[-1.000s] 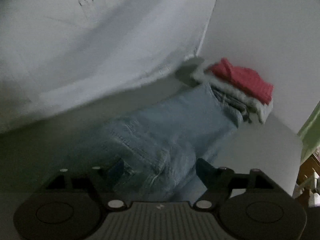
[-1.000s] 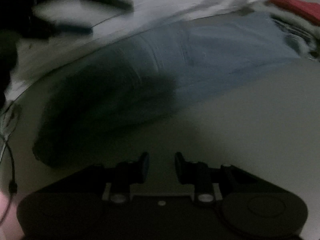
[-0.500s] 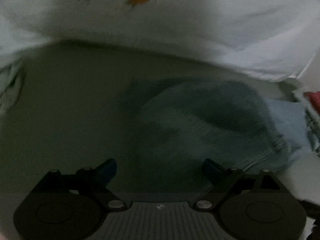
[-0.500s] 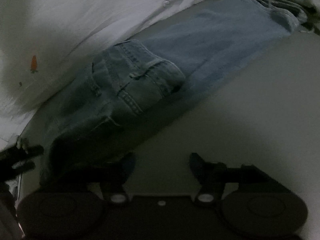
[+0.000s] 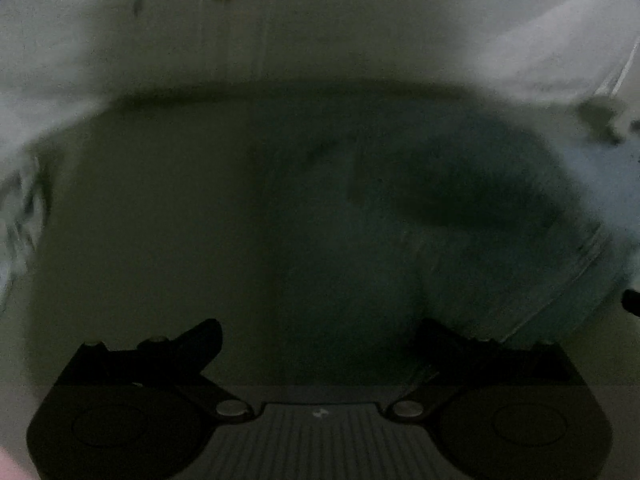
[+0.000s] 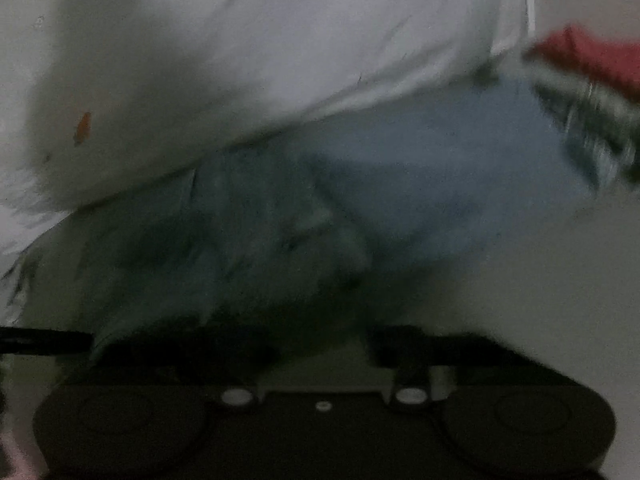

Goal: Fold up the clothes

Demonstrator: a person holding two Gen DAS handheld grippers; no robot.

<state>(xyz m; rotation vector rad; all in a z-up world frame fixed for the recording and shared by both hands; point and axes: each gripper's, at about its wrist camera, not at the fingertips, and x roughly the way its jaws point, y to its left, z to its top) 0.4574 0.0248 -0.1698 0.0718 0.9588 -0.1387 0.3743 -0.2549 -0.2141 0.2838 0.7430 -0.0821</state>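
Two grippers are set for a fold: left gripper (image 5: 316, 332), just opened wide, empty, over jeans (image 5: 460, 220) at centre right; right gripper (image 6: 320, 344), just closing around their near edge, grip indiscernible.

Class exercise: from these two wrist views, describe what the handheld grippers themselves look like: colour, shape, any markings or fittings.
Both are black. The left gripper has two angled fingers on linkage arms with silver pivot pins, round housings either side, and a ribbed centre panel bearing a small pale mark. The right gripper shows the same rounded housings and silver pins, with a pale dot at centre; its fingers are too dark and blurred to describe.
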